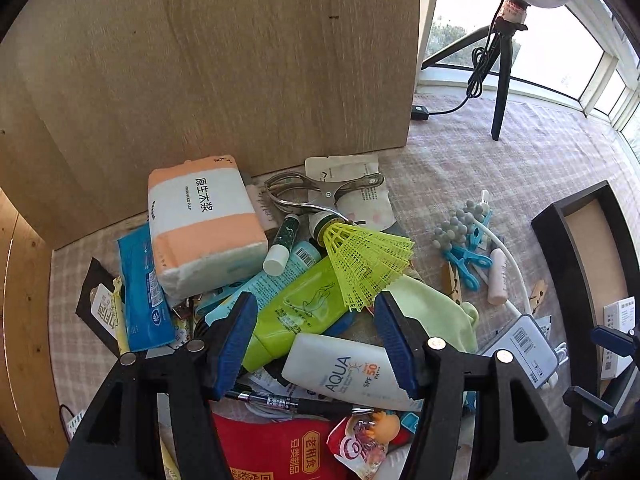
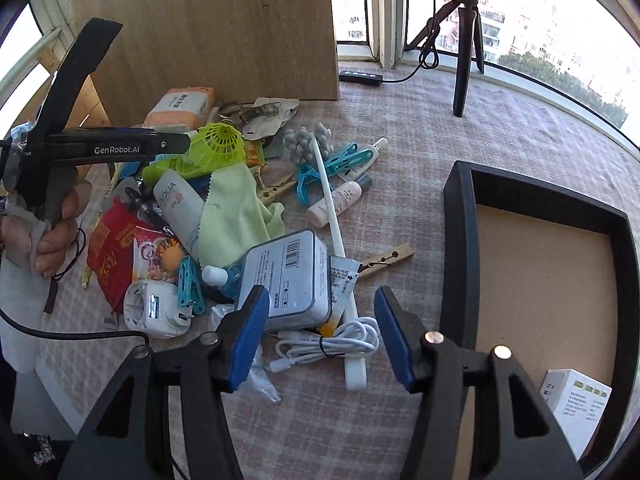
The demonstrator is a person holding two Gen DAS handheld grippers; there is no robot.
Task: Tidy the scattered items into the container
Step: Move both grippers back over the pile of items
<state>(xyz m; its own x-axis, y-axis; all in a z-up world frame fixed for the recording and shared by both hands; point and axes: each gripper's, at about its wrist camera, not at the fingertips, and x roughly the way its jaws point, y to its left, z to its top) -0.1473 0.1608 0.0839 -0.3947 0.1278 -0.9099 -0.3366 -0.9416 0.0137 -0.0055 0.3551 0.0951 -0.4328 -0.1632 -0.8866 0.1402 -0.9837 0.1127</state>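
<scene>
The tidying has barely begun, judging by how things lie. The black container sits on the table with almost all of its tan floor bare; the only thing seen in it is a small white box at its near corner. Everything else is still heaped on the table beside the container, on the side away from the window: a grey power bank nearest the container, a coiled white cable just beside it, a wooden clothespin between the heap and the container wall, and farther off a green cloth, a sunscreen bottle, a green tube, a yellow shuttlecock and a tissue pack. The left hand-held gripper hovers over the sunscreen and tube with its jaws wide apart, holding nothing. The right hand-held gripper hangs above the cable and power bank, also spread wide and empty. Nearly the whole heap remains to be moved.
</scene>
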